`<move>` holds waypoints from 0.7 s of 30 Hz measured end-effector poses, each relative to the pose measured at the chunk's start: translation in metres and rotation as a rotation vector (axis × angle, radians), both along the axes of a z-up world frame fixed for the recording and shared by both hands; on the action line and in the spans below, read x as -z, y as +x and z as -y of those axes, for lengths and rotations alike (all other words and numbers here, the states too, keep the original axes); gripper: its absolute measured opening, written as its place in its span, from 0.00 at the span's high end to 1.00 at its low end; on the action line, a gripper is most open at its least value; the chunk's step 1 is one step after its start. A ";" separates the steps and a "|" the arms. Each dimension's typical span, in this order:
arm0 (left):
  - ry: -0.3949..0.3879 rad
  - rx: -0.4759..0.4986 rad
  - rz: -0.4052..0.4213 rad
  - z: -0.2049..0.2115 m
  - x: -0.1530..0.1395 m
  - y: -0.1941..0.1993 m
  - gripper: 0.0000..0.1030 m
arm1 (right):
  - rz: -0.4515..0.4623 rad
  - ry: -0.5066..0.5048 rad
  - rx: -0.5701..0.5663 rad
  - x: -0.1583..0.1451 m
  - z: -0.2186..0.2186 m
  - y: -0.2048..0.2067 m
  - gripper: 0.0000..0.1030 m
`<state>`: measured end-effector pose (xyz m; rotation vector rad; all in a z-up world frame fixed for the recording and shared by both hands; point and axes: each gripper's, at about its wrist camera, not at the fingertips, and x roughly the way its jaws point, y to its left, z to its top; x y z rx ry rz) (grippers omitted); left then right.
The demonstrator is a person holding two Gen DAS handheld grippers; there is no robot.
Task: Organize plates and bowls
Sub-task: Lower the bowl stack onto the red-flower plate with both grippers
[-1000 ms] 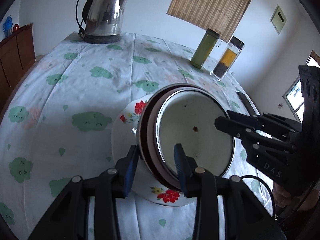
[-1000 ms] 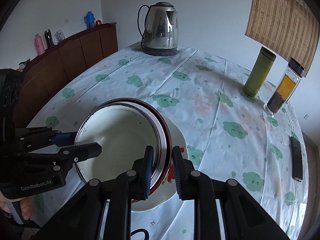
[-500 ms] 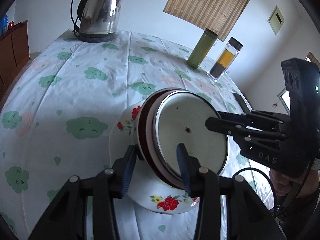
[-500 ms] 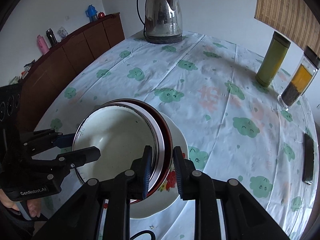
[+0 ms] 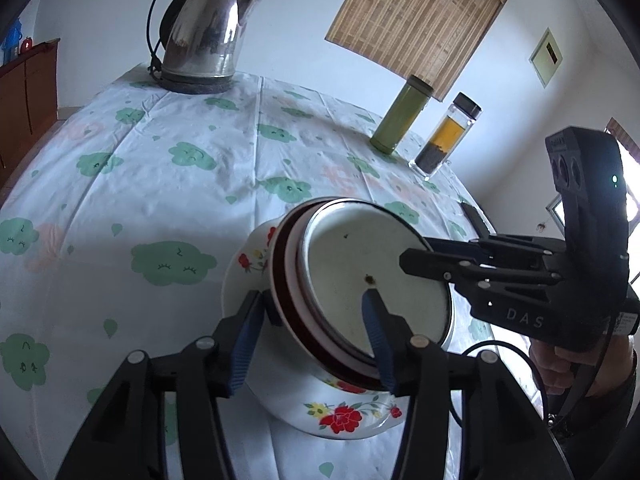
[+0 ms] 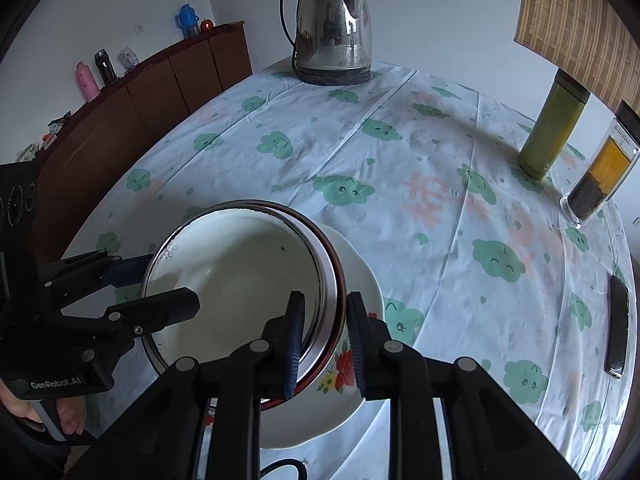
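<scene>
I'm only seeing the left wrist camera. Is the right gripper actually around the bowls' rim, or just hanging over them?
Observer: Around it. In the right wrist view the right gripper straddles the rim of the stacked bowls, one finger inside, the other outside.
Operator: What's on that sideboard by the wall?
Observer: A pink flask and a black flask stand on the sideboard.
Operator: And the dark thing at the table's edge?
Observer: A phone, lying flat on the tablecloth.

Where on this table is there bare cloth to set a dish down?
Free: the wide cloth between the kettle and the bowl stack, and from the stack toward the green flask. Crowded: the near edge, where both claws straddle the stack's rim on the floral plate.
</scene>
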<state>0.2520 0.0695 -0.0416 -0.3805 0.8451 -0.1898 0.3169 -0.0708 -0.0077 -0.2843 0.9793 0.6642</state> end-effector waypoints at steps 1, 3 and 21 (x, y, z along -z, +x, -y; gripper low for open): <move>0.003 -0.002 0.003 0.000 0.000 0.000 0.51 | 0.003 -0.003 -0.002 0.000 0.000 0.000 0.78; 0.010 -0.002 0.006 0.001 0.000 0.000 0.51 | 0.012 -0.014 -0.005 0.000 -0.002 -0.002 0.78; 0.055 0.013 0.040 0.019 0.001 -0.002 0.42 | 0.063 0.018 0.009 0.004 0.017 -0.023 0.76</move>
